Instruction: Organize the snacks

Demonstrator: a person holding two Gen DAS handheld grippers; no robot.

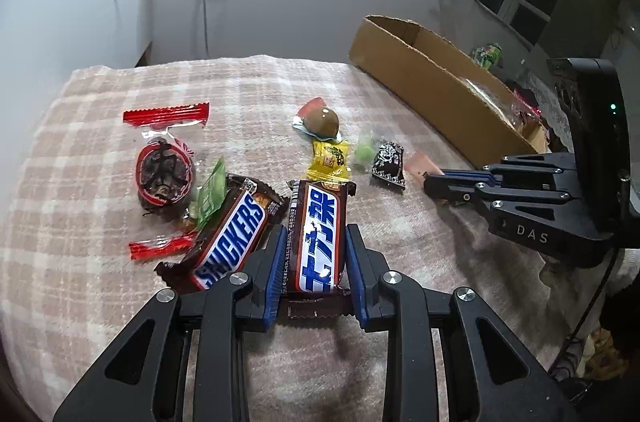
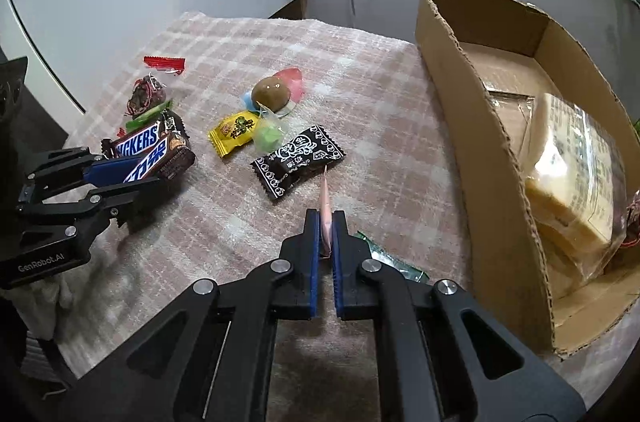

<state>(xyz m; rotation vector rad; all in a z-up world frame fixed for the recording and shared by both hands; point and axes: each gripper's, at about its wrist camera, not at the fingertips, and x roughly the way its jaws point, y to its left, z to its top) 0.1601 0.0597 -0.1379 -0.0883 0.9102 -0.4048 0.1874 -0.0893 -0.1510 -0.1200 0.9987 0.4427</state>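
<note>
- Left hand-held gripper (image 1: pixel 315 254) clamps the Snickers bar (image 1: pixel 320 234) across its width, ready to lift.
- Right hand-held gripper (image 2: pixel 326 238) pinches a thin pink packet (image 2: pixel 325 210) edgewise, probably bound for the cardboard box (image 2: pixel 480 150).

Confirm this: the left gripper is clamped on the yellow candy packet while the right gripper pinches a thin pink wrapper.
Wrong on the left gripper: the left wrist view shows it clamped on the brown, blue-lettered chocolate bar. The yellow candy packet lies untouched on the checked cloth. The right gripper does pinch the thin pink wrapper.
</note>
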